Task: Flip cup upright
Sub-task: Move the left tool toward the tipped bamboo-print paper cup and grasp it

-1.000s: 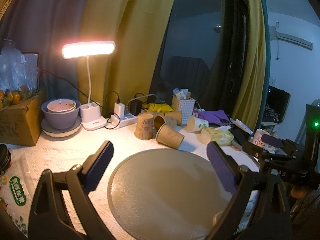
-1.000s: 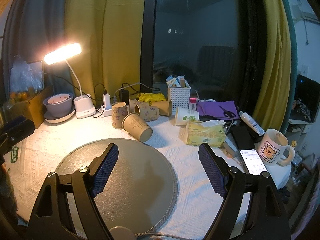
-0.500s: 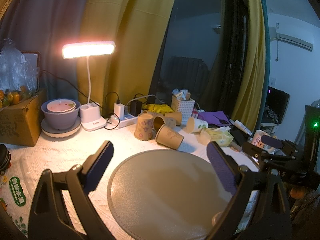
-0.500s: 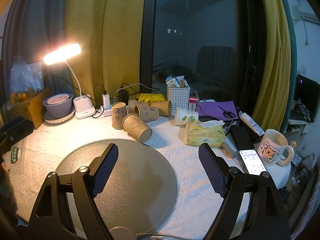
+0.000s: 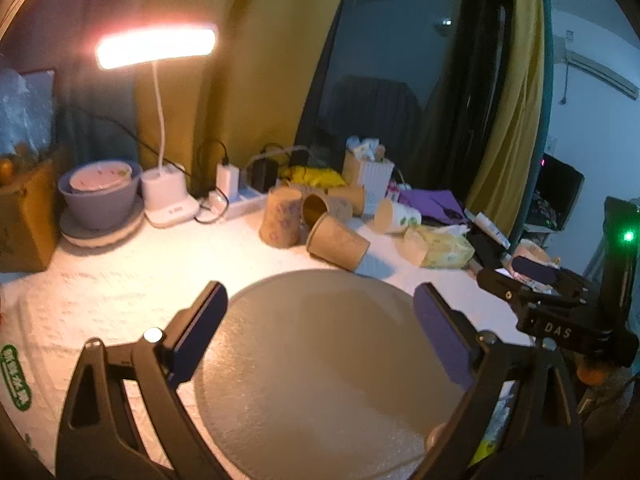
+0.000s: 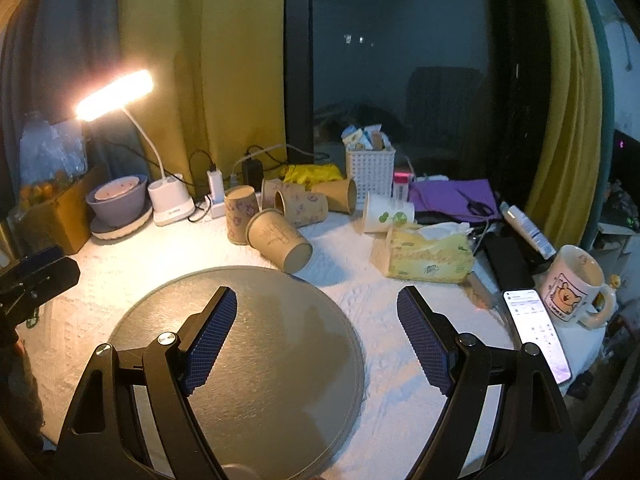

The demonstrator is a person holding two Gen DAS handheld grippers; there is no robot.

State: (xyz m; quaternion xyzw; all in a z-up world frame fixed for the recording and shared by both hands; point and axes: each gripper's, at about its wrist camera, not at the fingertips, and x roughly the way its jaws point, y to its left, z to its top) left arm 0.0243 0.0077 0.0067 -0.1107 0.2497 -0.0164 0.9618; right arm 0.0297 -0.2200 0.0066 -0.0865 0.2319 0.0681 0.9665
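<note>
Several brown paper cups cluster behind a round grey mat [image 6: 248, 344]. The nearest brown cup [image 6: 279, 240] lies on its side at the mat's far edge; it also shows in the left wrist view [image 5: 337, 241]. One patterned cup [image 6: 240, 215] stands upside down beside it. A white cup [image 6: 387, 213] lies on its side further right. My left gripper [image 5: 320, 328] is open and empty above the mat [image 5: 340, 368]. My right gripper [image 6: 316, 332] is open and empty over the mat's right edge. The cups are well beyond both.
A lit desk lamp [image 6: 170, 200], power strip and stacked bowls [image 6: 118, 200] stand at the back left. A tissue pack [image 6: 424, 254], phone [image 6: 536, 332], mug [image 6: 572, 286] and white basket [image 6: 370, 170] are on the right. A cardboard box [image 5: 24, 208] is far left.
The left gripper's view has shifted and tilted slightly and is blurred by motion. The right gripper has barely moved. The cups lie as before.
</note>
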